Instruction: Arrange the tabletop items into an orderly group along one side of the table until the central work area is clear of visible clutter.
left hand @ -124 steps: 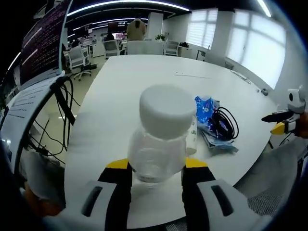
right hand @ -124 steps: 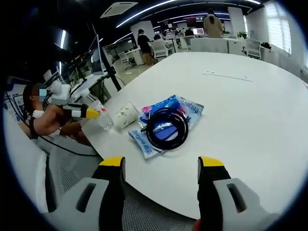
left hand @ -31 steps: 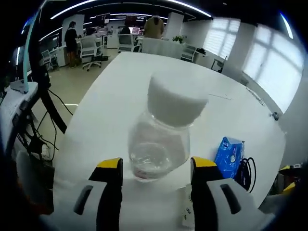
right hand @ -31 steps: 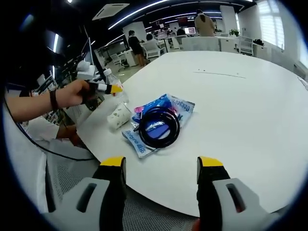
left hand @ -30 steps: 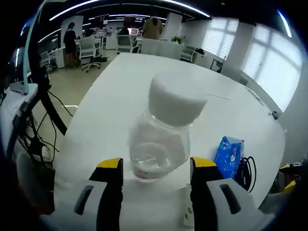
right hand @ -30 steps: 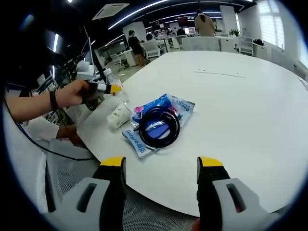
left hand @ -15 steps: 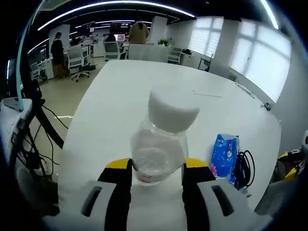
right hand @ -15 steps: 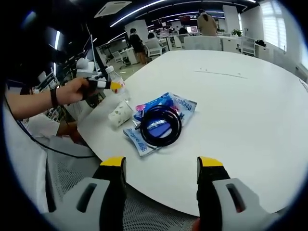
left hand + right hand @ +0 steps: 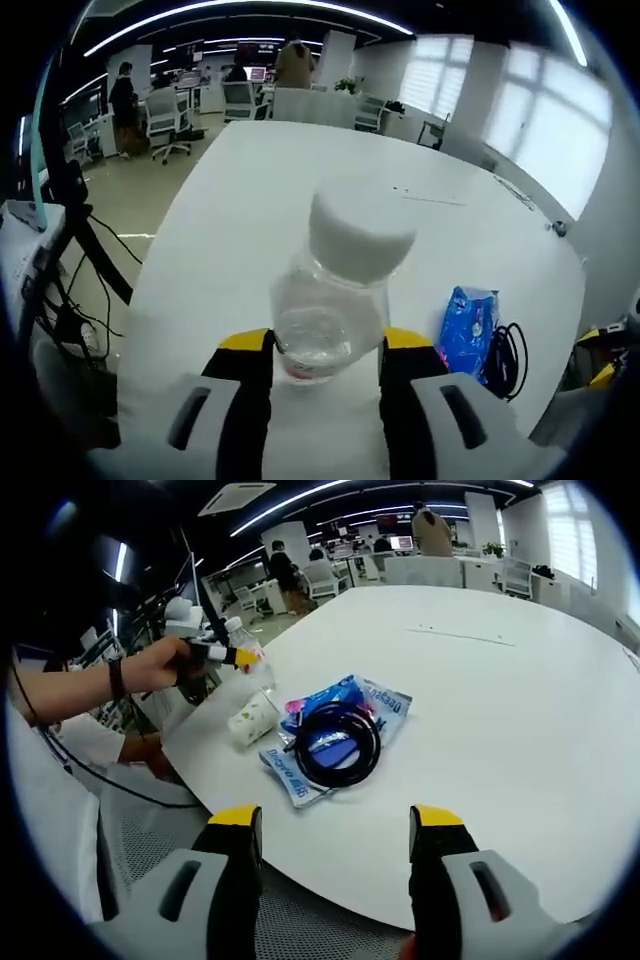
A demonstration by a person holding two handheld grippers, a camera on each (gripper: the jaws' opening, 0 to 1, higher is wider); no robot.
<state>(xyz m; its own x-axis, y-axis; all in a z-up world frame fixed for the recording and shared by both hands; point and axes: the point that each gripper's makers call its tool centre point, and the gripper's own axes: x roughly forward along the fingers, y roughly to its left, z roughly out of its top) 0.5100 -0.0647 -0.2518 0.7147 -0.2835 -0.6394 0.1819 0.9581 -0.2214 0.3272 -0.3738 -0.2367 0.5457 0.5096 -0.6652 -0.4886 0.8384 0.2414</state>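
Gripping bottle (image 9: 335, 300) low in left gripper (image 9: 325, 345); top-heavy, could tip. Right gripper (image 9: 335, 825) wide open, empty.

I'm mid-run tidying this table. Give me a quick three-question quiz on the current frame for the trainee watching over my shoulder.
1. True or false: the left gripper is shut on the clear bottle with the white cap.
2. What lies coiled on top of the blue packets?
A. a black cable
B. a red ribbon
C. a metal chain
3. Fill in: the right gripper hangs open off the edge of the white table, holding ____.

Key
1. True: the jaws press both sides of the bottle.
2. A.
3. Nothing: the space between its jaws is bare.
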